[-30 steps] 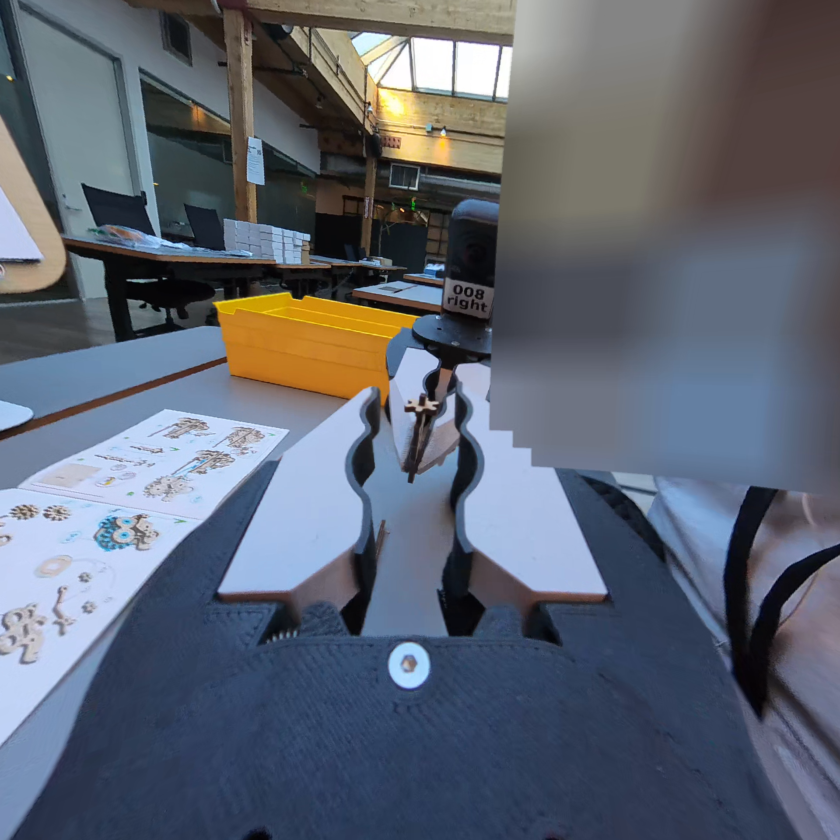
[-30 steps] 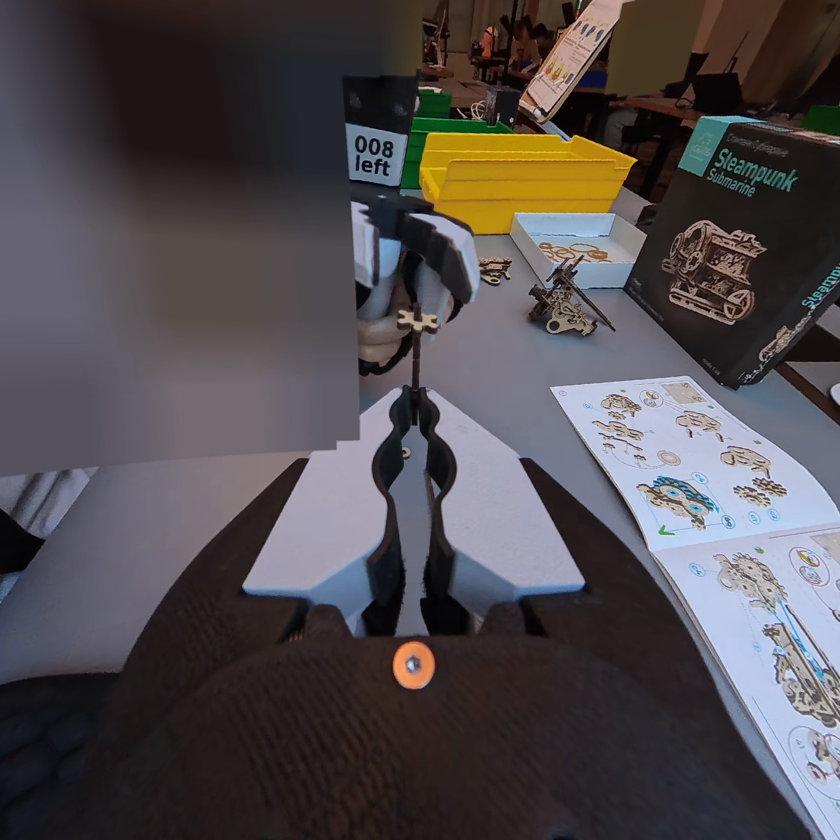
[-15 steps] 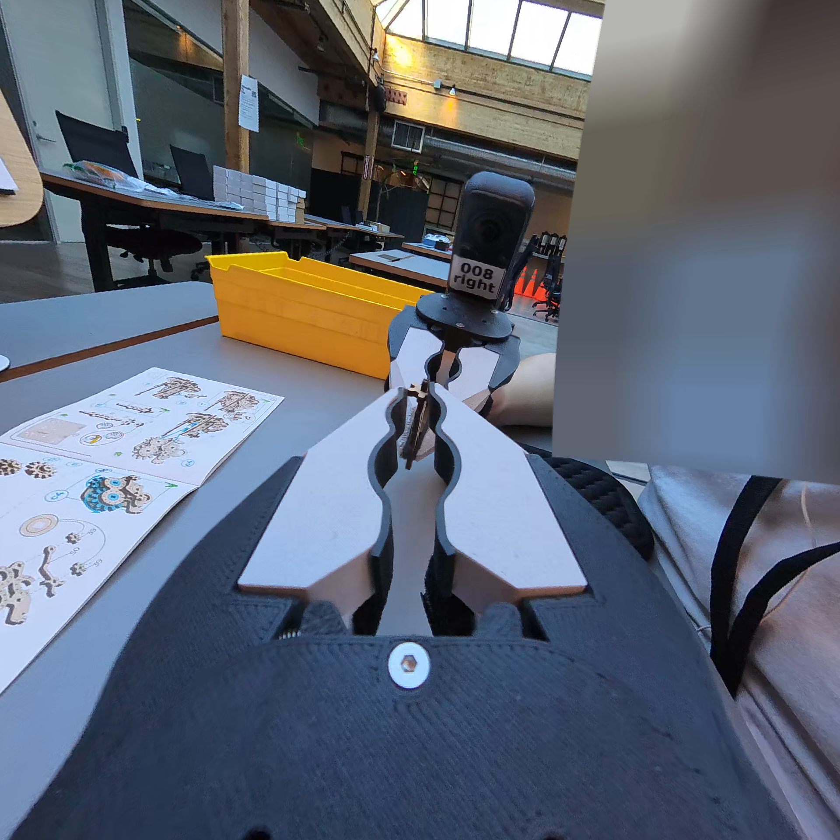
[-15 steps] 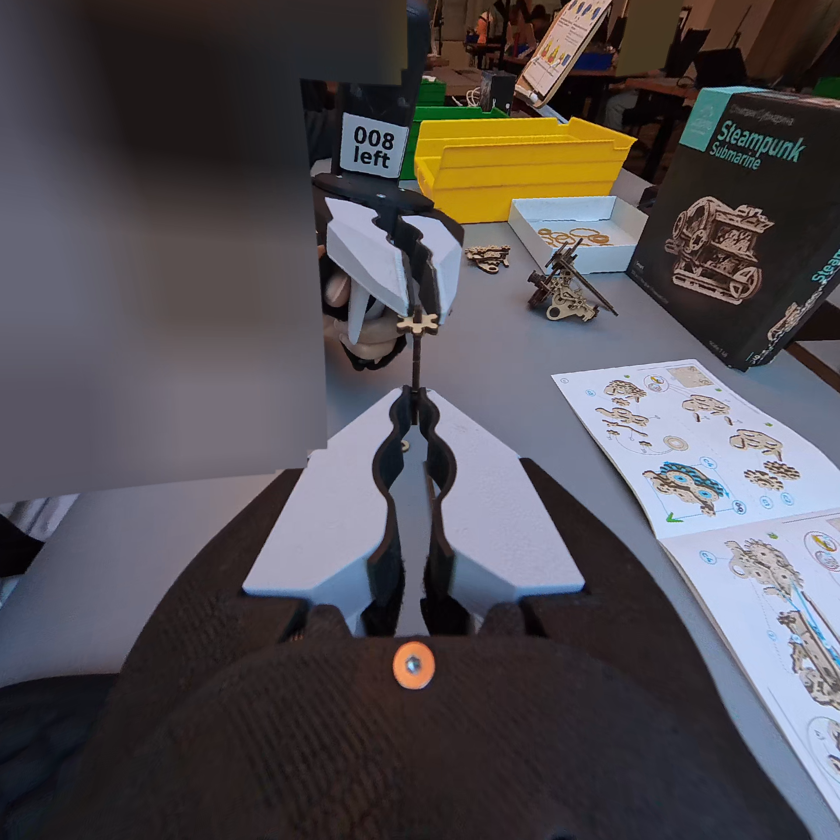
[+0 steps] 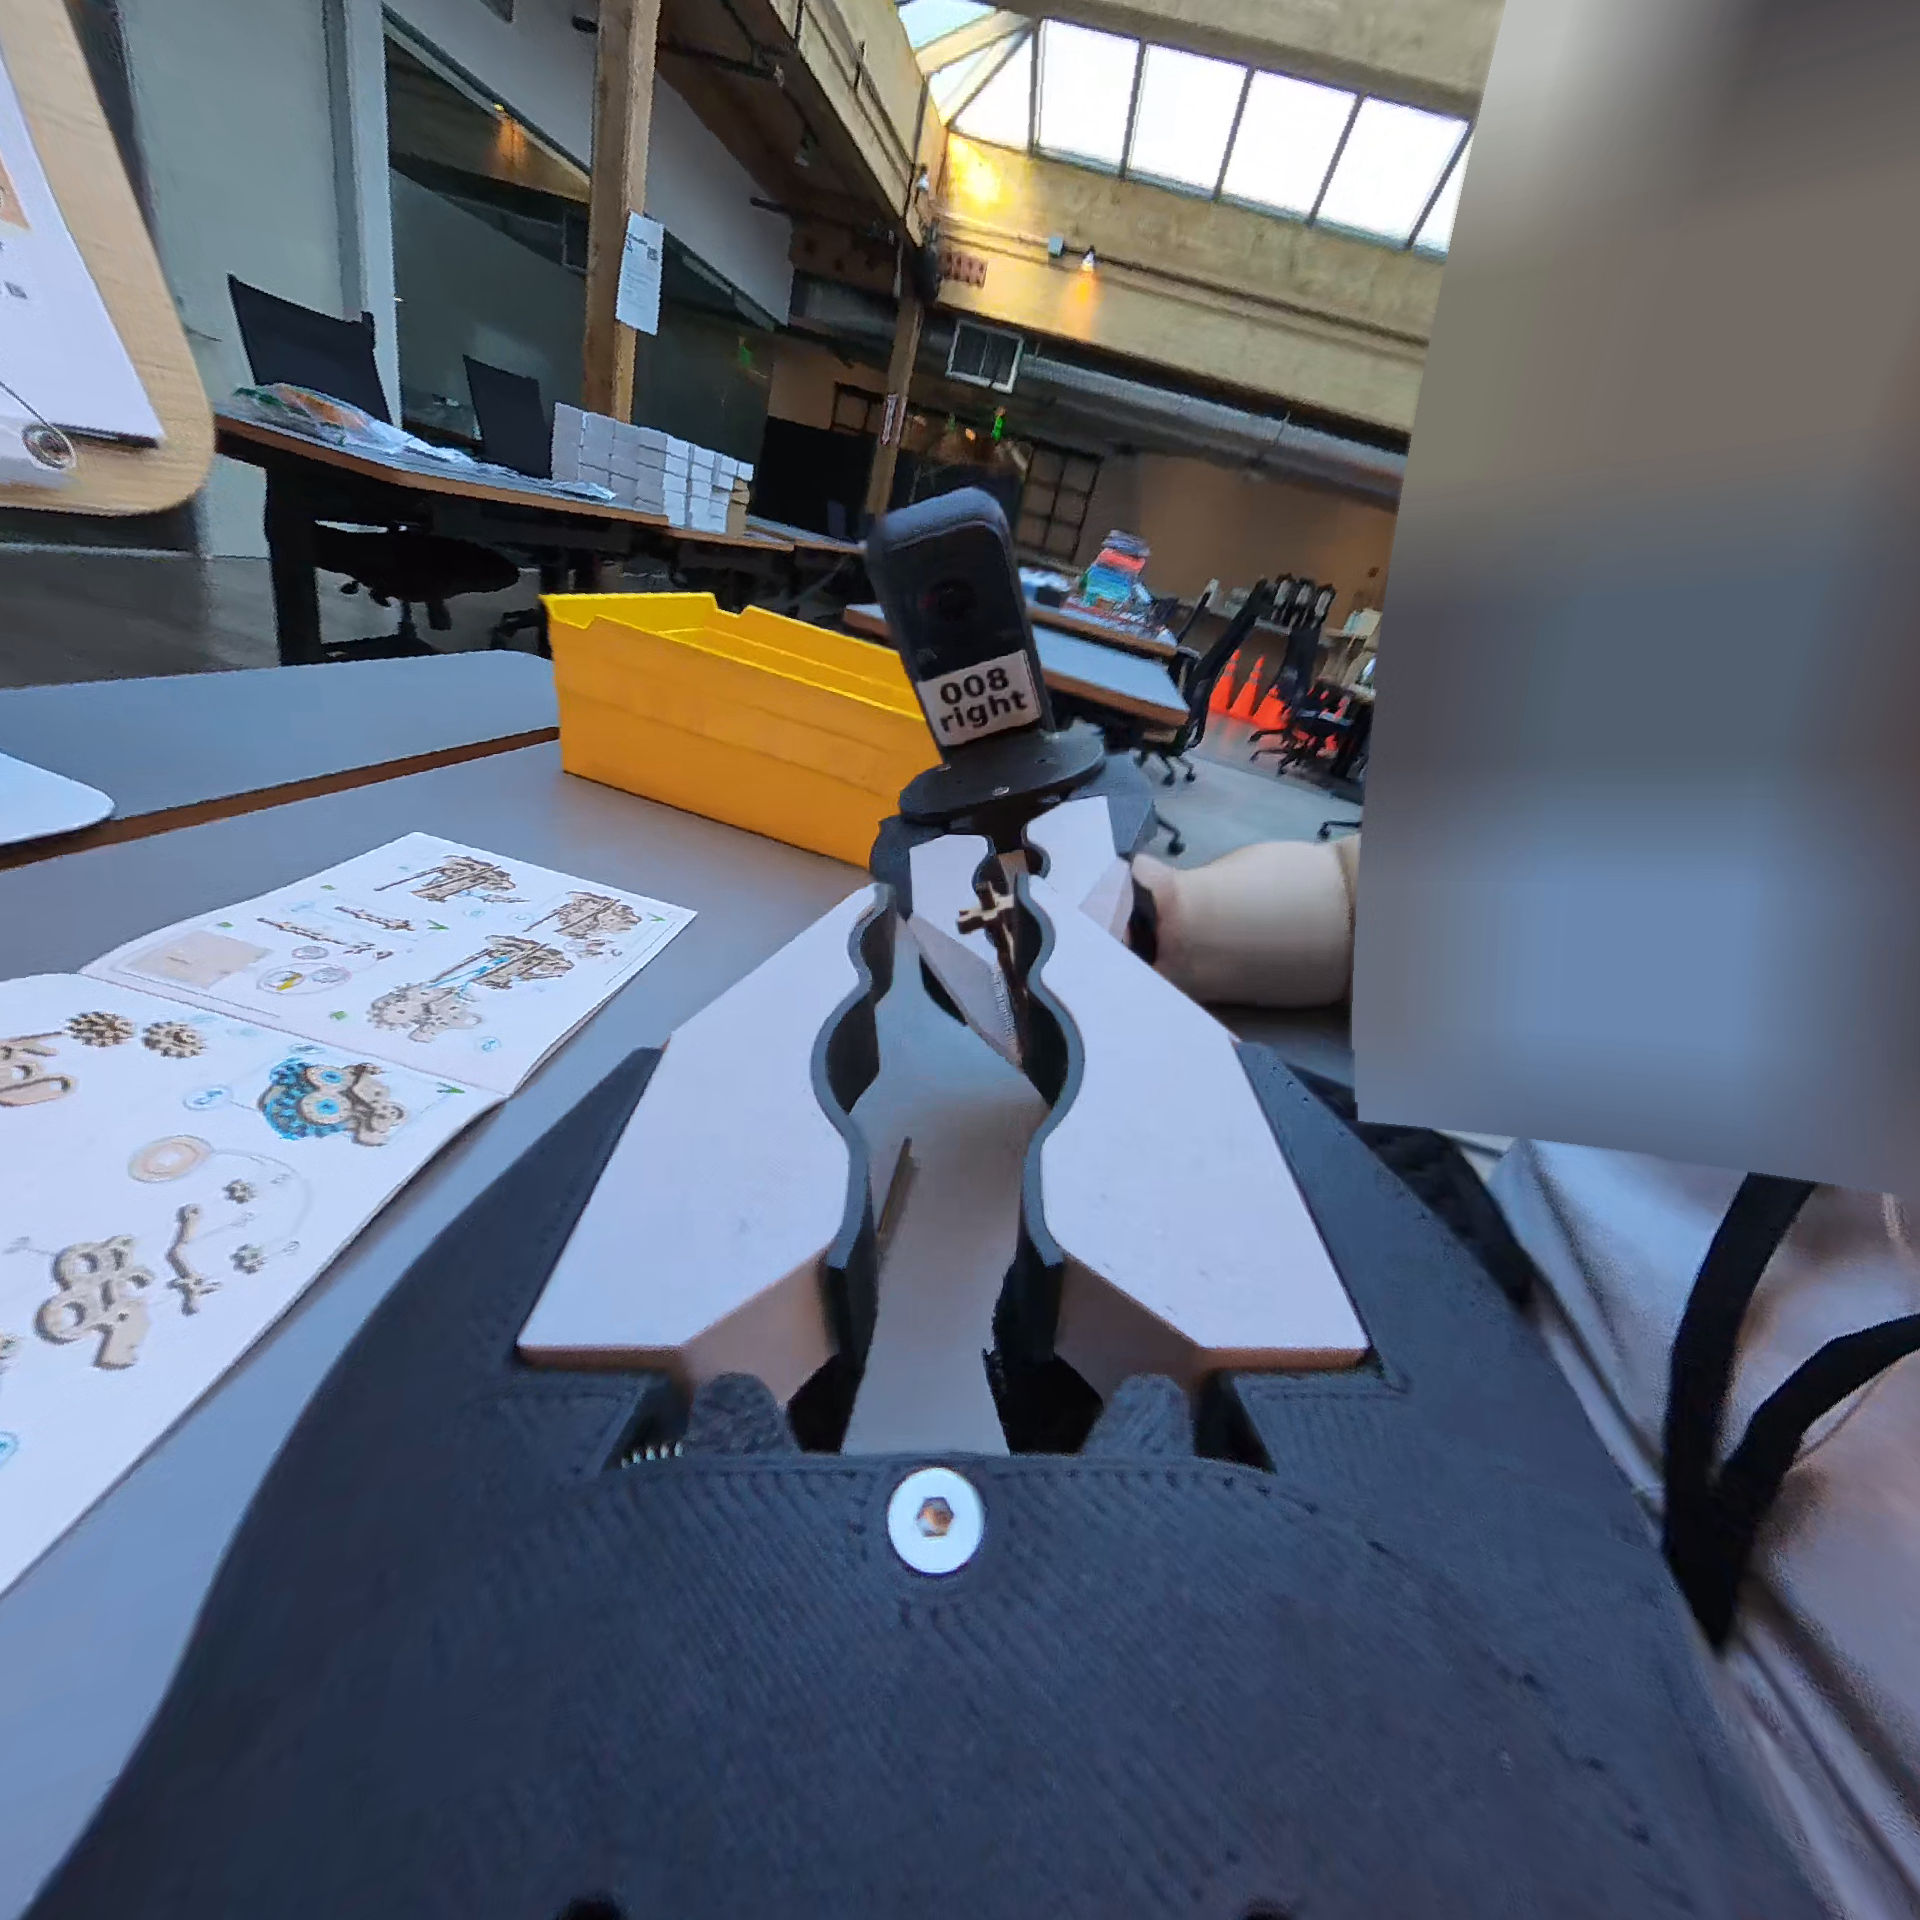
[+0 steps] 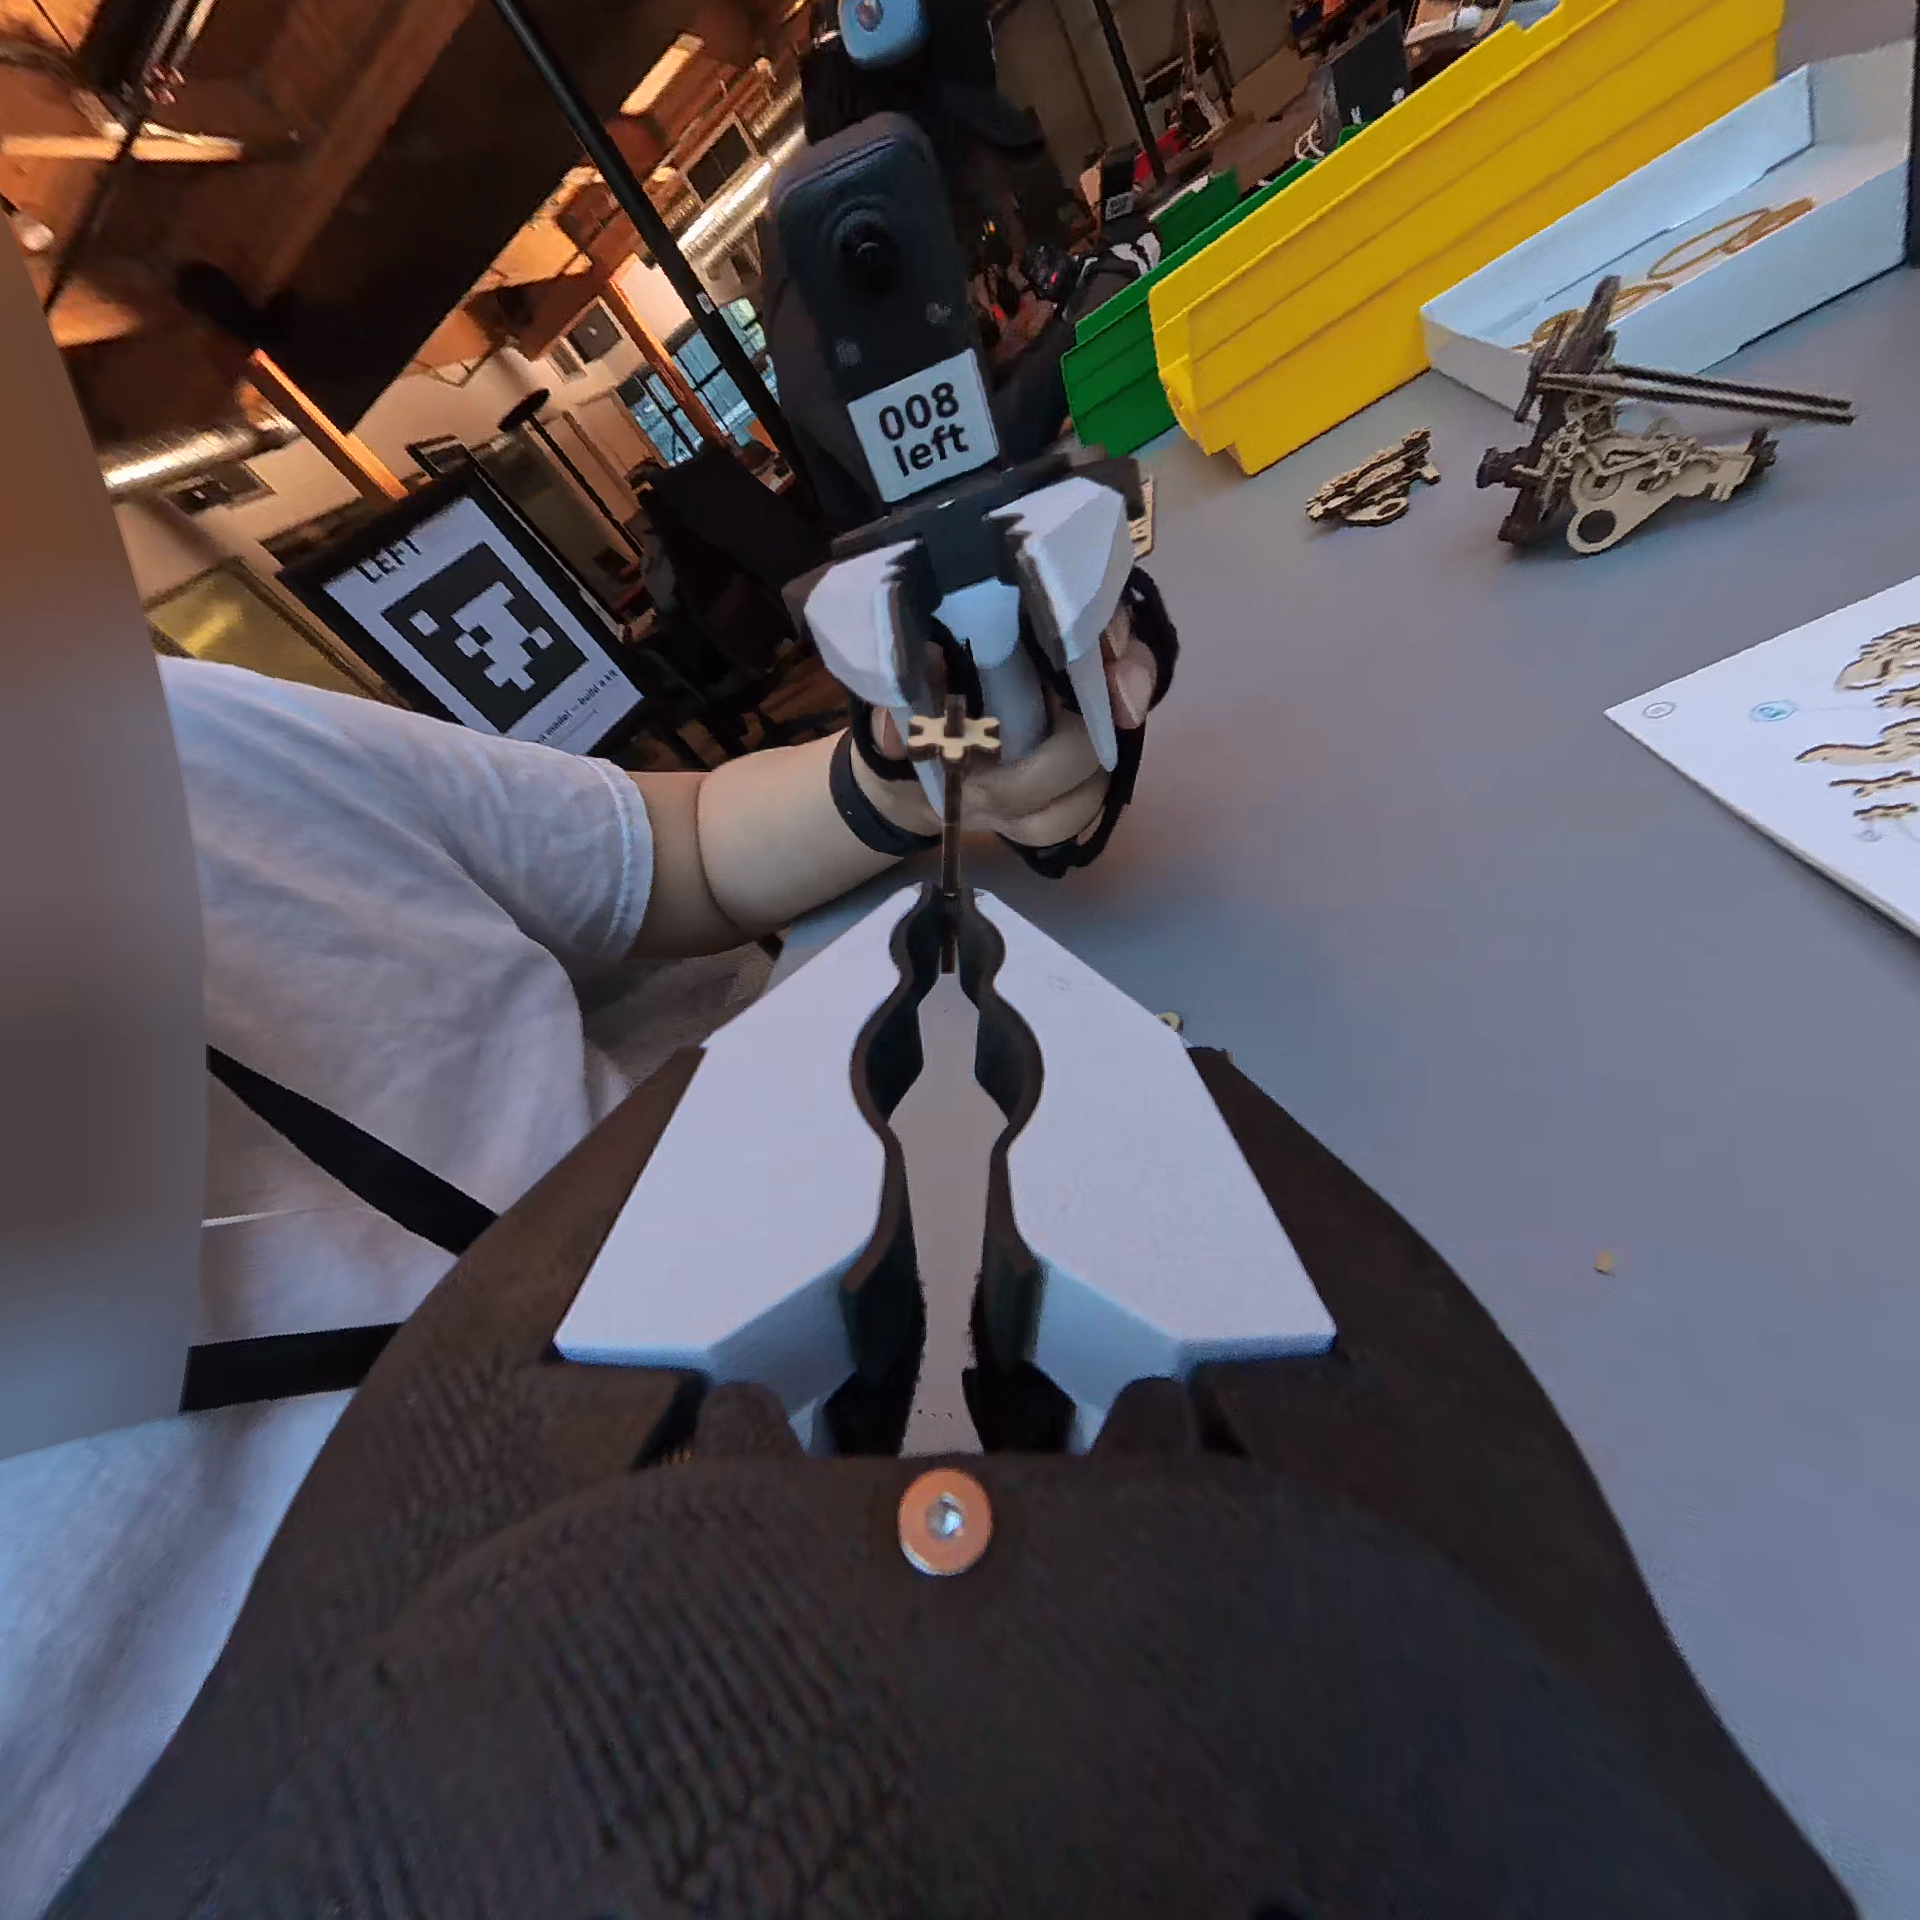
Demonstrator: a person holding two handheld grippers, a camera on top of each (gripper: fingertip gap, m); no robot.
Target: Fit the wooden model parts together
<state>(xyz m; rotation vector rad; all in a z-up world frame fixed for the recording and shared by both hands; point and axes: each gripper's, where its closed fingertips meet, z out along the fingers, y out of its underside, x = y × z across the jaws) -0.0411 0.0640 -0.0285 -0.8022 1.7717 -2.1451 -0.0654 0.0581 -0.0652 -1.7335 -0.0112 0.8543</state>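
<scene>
While the two grippers are facing each other above a grey table (image 6: 1455, 935), the right gripper (image 6: 948, 914) is pinching the lower end of a thin wooden stick (image 6: 951, 831) between its fingertips, its white fingers drawn nearly together around it. A small cross-shaped wooden piece (image 6: 954, 734) is sitting at the far end of the stick, just in front of the left gripper (image 6: 966, 665), whose white fingers are standing apart with nothing between them. A bare hand (image 6: 1029, 790) in a black strap is gripping the handle beneath that left gripper. From the left wrist view, the left gripper (image 5: 954, 925) is showing a clear gap between its fingertips, and the stick (image 5: 1010, 966) with its cross piece (image 5: 987, 920) is standing in that gap close to the right-hand finger, though whether it is touching that finger cannot be told. The right gripper (image 5: 997, 873) is holding the stick from the far side.

Off to the side, a partly built wooden model (image 6: 1600, 478) and a smaller cluster of wooden parts (image 6: 1371, 488) are lying on the table near a white tray (image 6: 1621, 312) and stacked yellow bins (image 6: 1403, 260), with green bins (image 6: 1153, 343) behind them. An open instruction booklet (image 5: 260, 1091) is lying flat on the table beside the left gripper, and a yellow bin (image 5: 727, 717) is standing beyond it.
</scene>
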